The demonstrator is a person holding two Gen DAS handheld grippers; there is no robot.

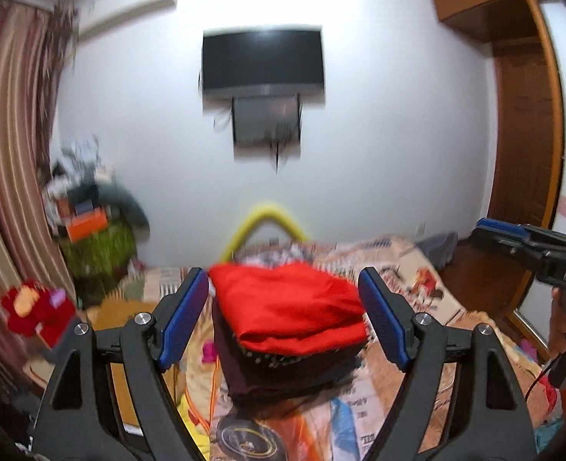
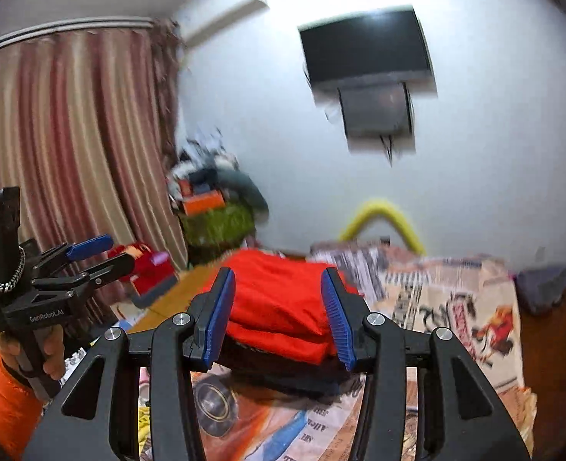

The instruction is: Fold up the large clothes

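We note folded red garment (image 1: 290, 303) atop dark clothes on print-covered bed (image 1: 409, 269), TV (image 1: 263, 59) on white wall, striped curtain (image 2: 71, 134) at window side; both grippers, left (image 1: 283, 315) & right (image 2: 279, 315), w/ jaws apart, empty.

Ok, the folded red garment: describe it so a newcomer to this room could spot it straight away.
Start at the black television on the white wall and drop down to the bed with the cartoon-print cover. In the middle of that cover sits a small stack of folded clothes; the red garment is its top layer. It lies on a dark folded piece, and is the only plain bright red fabric on the bed.
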